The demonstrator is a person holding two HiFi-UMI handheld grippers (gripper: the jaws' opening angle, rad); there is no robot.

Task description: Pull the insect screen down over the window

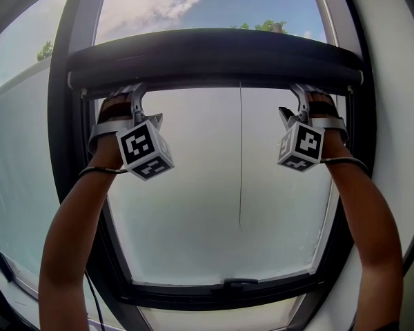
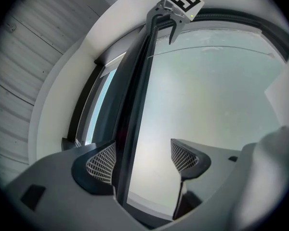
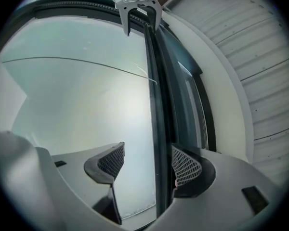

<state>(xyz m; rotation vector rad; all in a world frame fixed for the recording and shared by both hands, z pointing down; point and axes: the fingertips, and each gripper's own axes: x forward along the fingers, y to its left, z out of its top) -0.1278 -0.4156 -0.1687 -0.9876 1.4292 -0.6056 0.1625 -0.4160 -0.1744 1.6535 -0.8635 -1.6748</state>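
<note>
The insect screen's dark pull bar (image 1: 214, 57) runs across the top of the window, with sky visible above it. My left gripper (image 1: 127, 92) reaches up to the bar's left end and my right gripper (image 1: 305, 92) to its right end. In the left gripper view the bar (image 2: 135, 95) passes between the jaws of the left gripper (image 2: 144, 158), close against one pad (image 2: 103, 161), while the other pad stands clear. In the right gripper view the bar (image 3: 156, 105) likewise lies beside one pad (image 3: 185, 166) of the right gripper (image 3: 148, 162). Both grippers are open.
A thin cord (image 1: 240, 157) hangs from the bar's middle down the pane. The dark window frame (image 1: 76, 116) surrounds the glass, with a catch (image 1: 240, 282) on its lower rail. White wall (image 1: 393, 81) flanks the right side, and another pane (image 1: 21, 150) lies to the left.
</note>
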